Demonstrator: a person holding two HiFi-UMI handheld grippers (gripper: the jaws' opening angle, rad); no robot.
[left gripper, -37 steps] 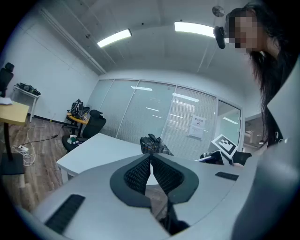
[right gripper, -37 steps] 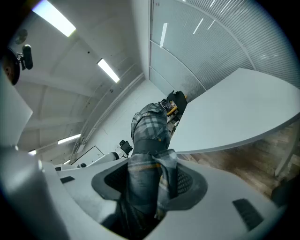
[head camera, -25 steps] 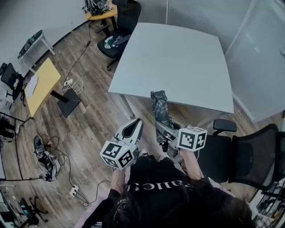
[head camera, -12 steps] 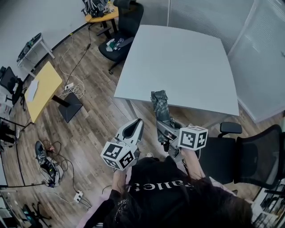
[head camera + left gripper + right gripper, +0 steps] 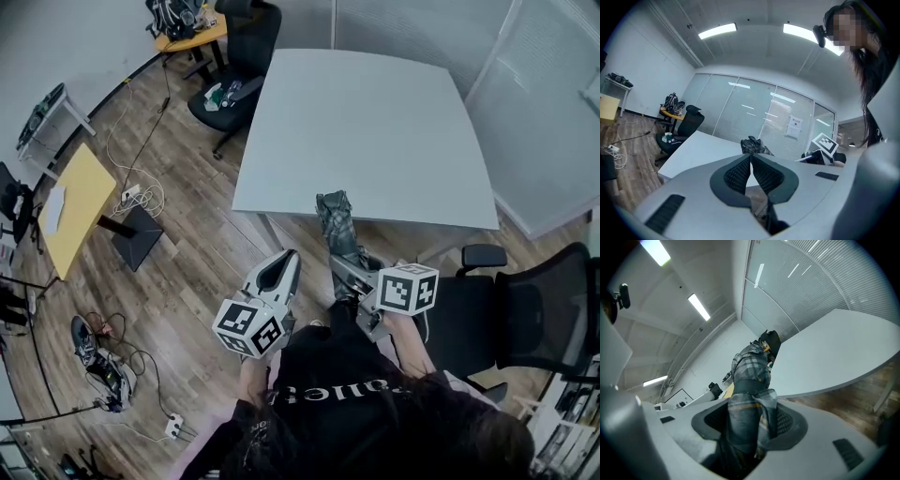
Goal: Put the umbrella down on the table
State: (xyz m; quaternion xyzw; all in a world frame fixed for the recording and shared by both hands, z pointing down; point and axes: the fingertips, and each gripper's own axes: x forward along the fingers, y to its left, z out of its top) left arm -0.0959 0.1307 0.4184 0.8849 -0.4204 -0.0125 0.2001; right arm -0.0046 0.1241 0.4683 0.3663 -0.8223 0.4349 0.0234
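while umbrella sits clamped in right gripper: not down on table

as seen from the head view, the right gripper points toward 12 o'clock and is closed on a folded umbrella. its ribbed black pads pinch the bundle from both sides. fabric is a soft grey plaid, gathered into a limp, creased roll, with a loose flap hanging over the jaw mouth. the roll's far end overlaps the near edge of the table, but the umbrella is carried by the gripper, not lying flat on the top.

table: smooth, matte, pale grey slab, roughly square with rounded corners, at 12 o'clock of both grippers.

left gripper is at 9 o'clock of the right one and well apart from the umbrella. its dark textured fingertips are pressed together, with nothing between them.

surroundings: wood-plank floor; black mesh office chair at 3 o'clock; yellow desk at 9 o'clock.
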